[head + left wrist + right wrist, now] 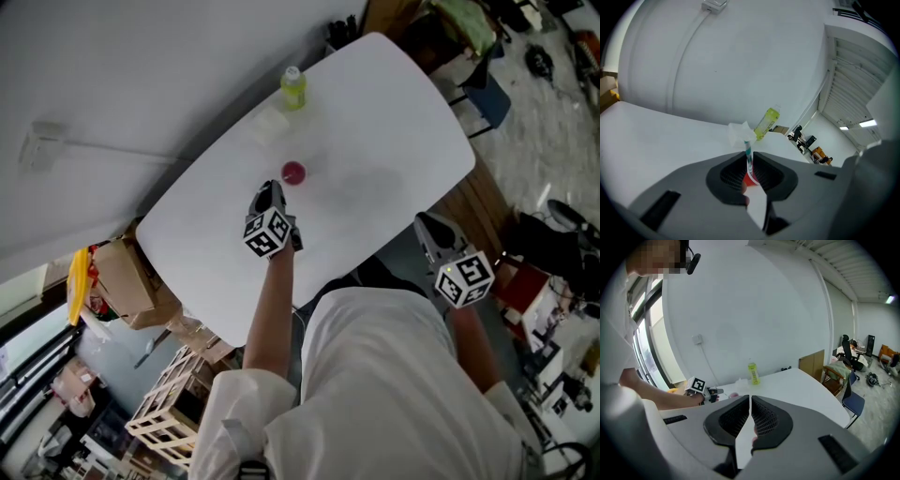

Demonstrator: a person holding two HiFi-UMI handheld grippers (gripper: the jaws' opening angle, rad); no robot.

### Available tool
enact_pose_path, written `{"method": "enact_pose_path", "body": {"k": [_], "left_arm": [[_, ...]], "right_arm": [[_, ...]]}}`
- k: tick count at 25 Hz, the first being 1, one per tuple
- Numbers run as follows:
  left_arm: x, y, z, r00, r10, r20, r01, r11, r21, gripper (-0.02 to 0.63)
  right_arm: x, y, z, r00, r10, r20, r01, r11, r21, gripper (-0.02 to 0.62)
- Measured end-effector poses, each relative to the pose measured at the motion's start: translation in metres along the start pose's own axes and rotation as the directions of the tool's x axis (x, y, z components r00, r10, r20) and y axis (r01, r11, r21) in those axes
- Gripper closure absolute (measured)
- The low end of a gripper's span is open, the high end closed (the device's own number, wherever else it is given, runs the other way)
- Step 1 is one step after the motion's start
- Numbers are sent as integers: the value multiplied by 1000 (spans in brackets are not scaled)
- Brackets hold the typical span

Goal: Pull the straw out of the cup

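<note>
Straw, teal-and-white striped: rises out of red cup. Left gripper is clamped on the straw, with a pad against either side of the stem. This shows only in the left gripper view. The head view gives the cup as a red disc on the white table, just ahead of that gripper, and the straw is too small to make out there. Right gripper: jaws together, nothing between them, at the table's near edge, well apart from the cup. Green bottle and crumpled white tissue: beyond the cup. Bottle label: unreadable in all views. Marker cubes: black-and-white squares, no lettering.
</note>
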State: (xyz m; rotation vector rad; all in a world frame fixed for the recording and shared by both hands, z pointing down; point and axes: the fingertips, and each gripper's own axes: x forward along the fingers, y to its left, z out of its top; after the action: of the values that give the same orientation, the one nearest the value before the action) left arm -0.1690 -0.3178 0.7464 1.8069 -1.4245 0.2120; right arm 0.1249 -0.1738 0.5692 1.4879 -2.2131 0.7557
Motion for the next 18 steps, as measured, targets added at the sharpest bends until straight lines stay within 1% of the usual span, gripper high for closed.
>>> {"method": "enact_pose_path", "body": {"k": [1,3,7,12,18], "left_arm": [[-1,1,1,1000,0,5,0,1000,-5,572],[-3,2,2,1000,0,15,0,1000,-13,578],[-9,0,6,999,-9,36,10,1000,-23,580],[-22,-7,15,998,-39,57,41,999,-31,580],[-46,-19,29,993,-82,90,82,997,5,581]], "right_arm": [[0,1,0,1000,0,1,0,1000,-1,557],[0,3,0,1000,1,5,-1,1000,-9,557],[-4,5,0,1000,-4,16,4,1000,-17,557],[-8,8,1,1000,-5,27,5,1000,-24,557],[-5,15,6,998,14,59,-12,999,-31,557]]}}
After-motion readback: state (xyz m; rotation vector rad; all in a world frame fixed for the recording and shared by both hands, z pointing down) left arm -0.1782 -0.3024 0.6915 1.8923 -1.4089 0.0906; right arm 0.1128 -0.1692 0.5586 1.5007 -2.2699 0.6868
